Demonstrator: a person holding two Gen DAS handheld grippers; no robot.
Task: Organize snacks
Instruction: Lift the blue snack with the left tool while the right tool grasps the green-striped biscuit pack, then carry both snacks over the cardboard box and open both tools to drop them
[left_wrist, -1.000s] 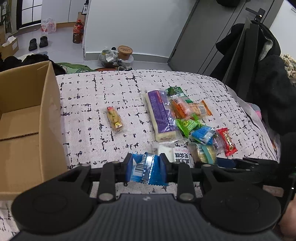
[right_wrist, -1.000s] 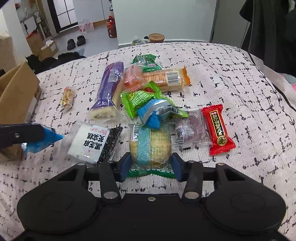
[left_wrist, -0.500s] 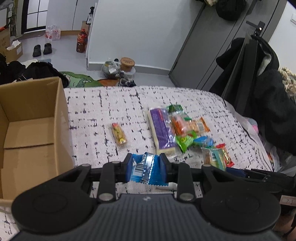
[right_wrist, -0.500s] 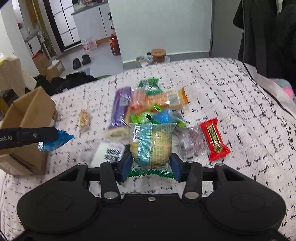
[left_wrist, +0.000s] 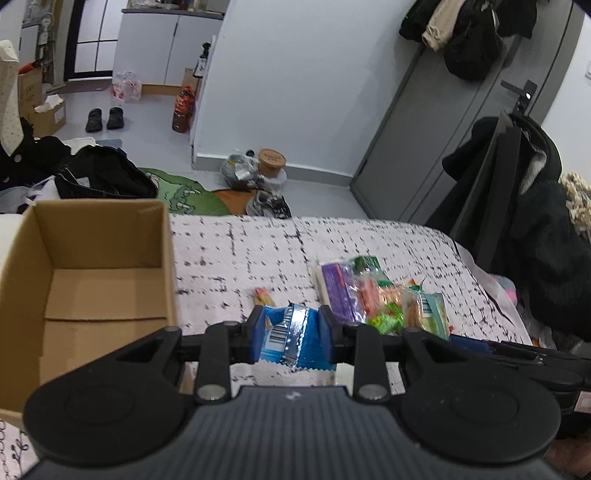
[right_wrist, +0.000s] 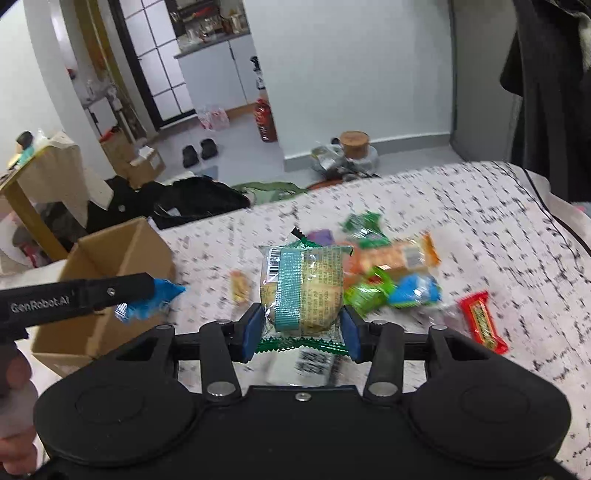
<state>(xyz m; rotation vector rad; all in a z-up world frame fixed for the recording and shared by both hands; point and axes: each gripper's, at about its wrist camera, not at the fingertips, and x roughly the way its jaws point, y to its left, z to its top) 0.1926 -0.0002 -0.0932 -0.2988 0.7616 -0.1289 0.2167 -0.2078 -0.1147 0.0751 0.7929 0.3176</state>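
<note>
Left hand-held gripper (left_wrist: 291, 334) clamped on blue snack packet (left_wrist: 290, 338), beside open cardboard box (left_wrist: 92, 273). Right hand-held gripper (right_wrist: 301, 334) clamped on round cake packet (right_wrist: 303, 288), above snack pile (right_wrist: 391, 273) on bed (right_wrist: 480, 229).

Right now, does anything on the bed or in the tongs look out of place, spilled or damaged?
Nothing stands out. The left tongs grip a blue packet, the right tongs a wrapped cake, both wrappers intact. The remaining snacks lie in a loose pile on the bedspread, and the cardboard box sits upright, empty where visible.
</note>
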